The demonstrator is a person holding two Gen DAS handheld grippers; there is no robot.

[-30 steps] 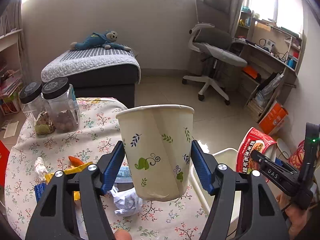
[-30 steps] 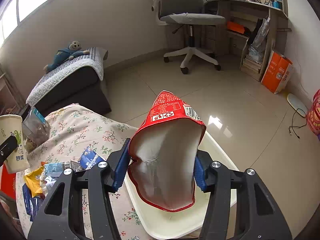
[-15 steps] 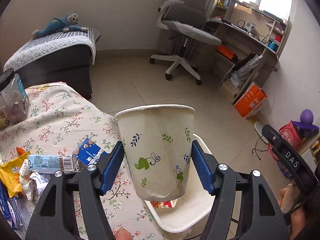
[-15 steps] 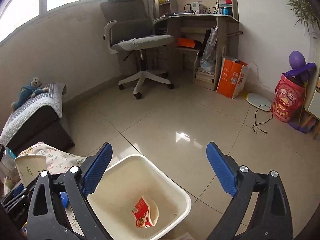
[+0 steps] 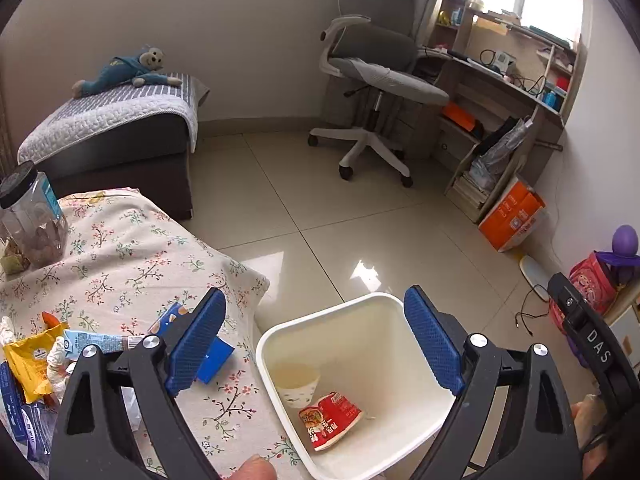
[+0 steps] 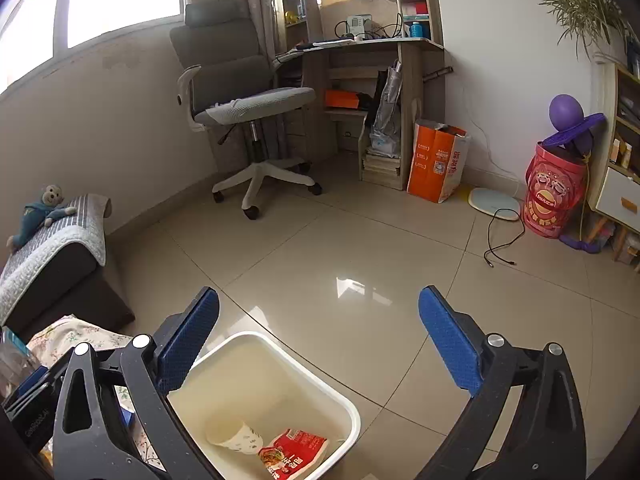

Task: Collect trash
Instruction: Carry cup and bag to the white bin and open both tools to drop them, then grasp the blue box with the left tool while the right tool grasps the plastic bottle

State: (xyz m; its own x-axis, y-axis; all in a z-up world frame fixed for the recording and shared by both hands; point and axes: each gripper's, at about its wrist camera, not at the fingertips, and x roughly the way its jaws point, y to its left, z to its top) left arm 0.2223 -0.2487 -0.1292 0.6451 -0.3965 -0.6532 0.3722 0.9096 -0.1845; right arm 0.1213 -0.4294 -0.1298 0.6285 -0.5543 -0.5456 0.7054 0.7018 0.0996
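Observation:
A white bin (image 5: pixel 280 330) (image 6: pixel 344 404) stands on the floor beside the table. On its bottom lie a paper cup (image 5: pixel 298 384) (image 6: pixel 236 436) on its side and a red noodle packet (image 5: pixel 330 418) (image 6: pixel 294 454). My left gripper (image 5: pixel 314 336) hovers over the bin, its jaws opening, nothing between them. My right gripper (image 6: pixel 318 334) is above the bin's far side, its jaws also opening and empty. On the floral tablecloth (image 5: pixel 132 256) remain a yellow wrapper (image 5: pixel 30 360), a light blue wrapper (image 5: pixel 94 342), a blue packet (image 5: pixel 214 360) and crumpled paper (image 5: pixel 56 364).
Glass jars (image 5: pixel 34 220) stand at the table's far left. A dark bench (image 5: pixel 120 148) with a plush monkey (image 5: pixel 124 70) is behind it. An office chair (image 6: pixel 244 108), a desk (image 6: pixel 372 80), an orange box (image 6: pixel 436 164) and a red bag (image 6: pixel 554 196) line the room; tiled floor lies between.
The left gripper swung right over the bin and let go of the paper cup, which now lies in the bin. The right gripper released the red packet into the bin and rose.

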